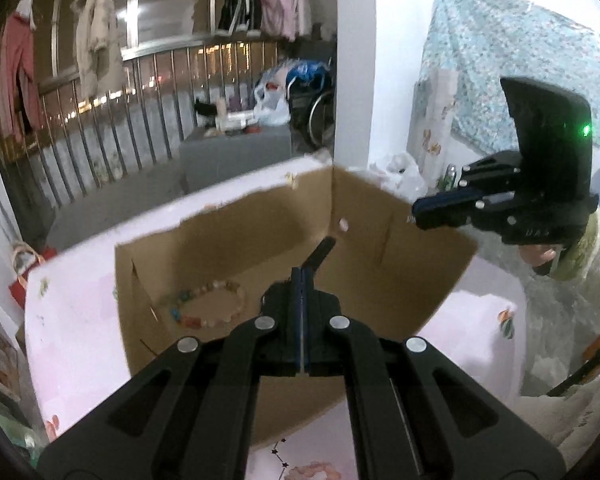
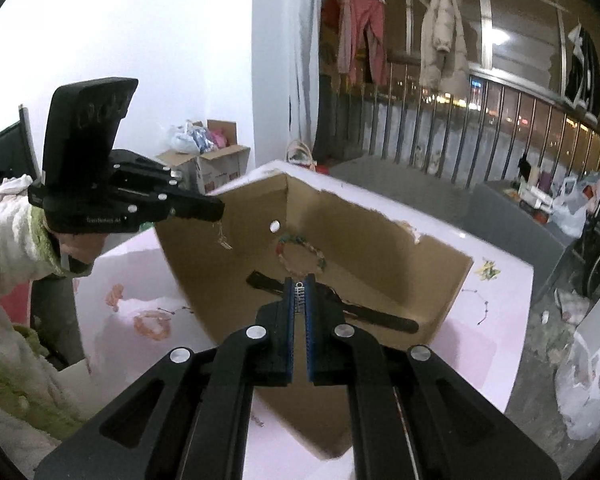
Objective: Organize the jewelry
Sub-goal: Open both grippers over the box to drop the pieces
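The left claw (image 1: 302, 276) is pressed fully together, its blue pads meeting with nothing visible between them. The right claw (image 2: 299, 286) is nearly closed and pinches a small silver, spring-like piece of jewelry (image 2: 299, 294) between its blue pads. Both hang above an open cardboard box (image 1: 400, 248), each showing in the other's view at the side, held by a hand in a fuzzy pale sleeve (image 2: 16, 236).

On the box floor lies a beaded bracelet (image 1: 208, 304) of mixed pale and coloured beads, laid out in a ring, apart from both claws. A flat black strap-like thing (image 2: 332, 304) lies across the floor near it (what it is I cannot tell), partly hidden behind the right claw's pads. A small tag on a thin thread (image 2: 225, 244) dangles under the left claw's tip, seen from the right wrist. The box's tall walls stand between the claws and the far side.

The box sits on a pale pink bench (image 1: 72, 320) printed with small flowers and star patterns. Beyond are a white wall (image 2: 140, 60), a metal balcony railing (image 1: 112, 120) with clothes hanging above it (image 2: 440, 40), a wheelchair (image 1: 316, 108), plastic bags, and a floral blue cloth (image 1: 512, 60).
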{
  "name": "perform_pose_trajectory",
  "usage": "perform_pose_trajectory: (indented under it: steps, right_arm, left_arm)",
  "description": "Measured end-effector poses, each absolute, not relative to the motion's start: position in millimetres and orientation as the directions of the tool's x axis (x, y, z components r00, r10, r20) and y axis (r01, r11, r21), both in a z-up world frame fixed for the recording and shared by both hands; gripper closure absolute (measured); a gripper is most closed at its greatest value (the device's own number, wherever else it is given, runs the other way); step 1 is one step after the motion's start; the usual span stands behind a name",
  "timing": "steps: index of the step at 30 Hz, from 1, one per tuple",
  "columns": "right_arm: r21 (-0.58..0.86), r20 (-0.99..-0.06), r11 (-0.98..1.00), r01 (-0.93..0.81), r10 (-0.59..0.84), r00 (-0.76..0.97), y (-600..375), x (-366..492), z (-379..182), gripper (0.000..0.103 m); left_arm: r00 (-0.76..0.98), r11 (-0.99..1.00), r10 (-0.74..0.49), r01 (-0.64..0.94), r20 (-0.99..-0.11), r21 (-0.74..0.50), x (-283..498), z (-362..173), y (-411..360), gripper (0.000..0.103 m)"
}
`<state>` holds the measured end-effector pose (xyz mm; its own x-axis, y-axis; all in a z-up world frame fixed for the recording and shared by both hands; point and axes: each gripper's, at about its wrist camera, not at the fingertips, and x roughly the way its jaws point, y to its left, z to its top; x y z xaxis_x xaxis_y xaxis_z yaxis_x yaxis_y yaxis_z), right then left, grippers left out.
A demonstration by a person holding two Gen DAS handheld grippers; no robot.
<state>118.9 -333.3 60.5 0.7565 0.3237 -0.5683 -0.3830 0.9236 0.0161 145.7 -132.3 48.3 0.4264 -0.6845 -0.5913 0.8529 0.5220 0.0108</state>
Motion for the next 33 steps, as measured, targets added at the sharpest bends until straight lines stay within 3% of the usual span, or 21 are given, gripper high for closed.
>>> perform_pose_trajectory:
  steps: [4, 6, 8, 10, 12, 23, 28, 33]
  right_arm:
    - [0.024, -0.608, 0.931, -0.365, 0.303, 0.733, -334.6, 131.5, 45.1, 0.098]
    - [0.036, -0.624, 0.931, -0.363, 0.305, 0.720, -335.8, 133.4, 39.4, 0.096]
    - [0.037, -0.632, 0.935, -0.353, 0.295, 0.717, -337.8, 134.0, 35.7, 0.092]
    - [0.045, -0.629, 0.938, -0.343, 0.294, 0.720, -339.9, 131.3, 34.5, 0.080]
    - [0.051, -0.622, 0.941, -0.333, 0.291, 0.727, -342.2, 127.3, 35.5, 0.078]
    - [0.133, -0.544, 0.927, -0.350, 0.364, 0.756, -335.0, 58.3, 51.7, 0.077]
    - [0.162, -0.591, 0.912, -0.377, 0.395, 0.703, -314.8, 36.6, 28.0, 0.077]
    - [0.139, -0.645, 0.939, -0.316, 0.328, 0.691, -312.7, 47.3, 5.1, 0.077]
  left_arm:
    - [0.395, 0.526, -0.651, 0.851, -0.648, -0.010, 160.2, 23.0, -138.3, 0.103]
    - [0.391, 0.530, -0.636, 0.848, -0.665, -0.008, 162.4, 15.4, -139.0, 0.093]
    - [0.390, 0.534, -0.632, 0.845, -0.669, -0.011, 163.8, 9.7, -138.4, 0.076]
    - [0.388, 0.535, -0.634, 0.844, -0.669, -0.017, 162.6, 7.1, -136.2, 0.075]
    - [0.393, 0.541, -0.633, 0.841, -0.666, -0.018, 161.6, 7.2, -133.5, 0.074]
    - [0.413, 0.540, -0.693, 0.841, -0.590, -0.046, 116.4, 36.5, -95.4, 0.069]
    - [0.338, 0.489, -0.725, 0.866, -0.600, -0.105, 78.7, 23.6, -83.8, 0.069]
    - [0.390, 0.545, -0.647, 0.838, -0.656, -0.039, 73.7, -9.1, -96.8, 0.069]
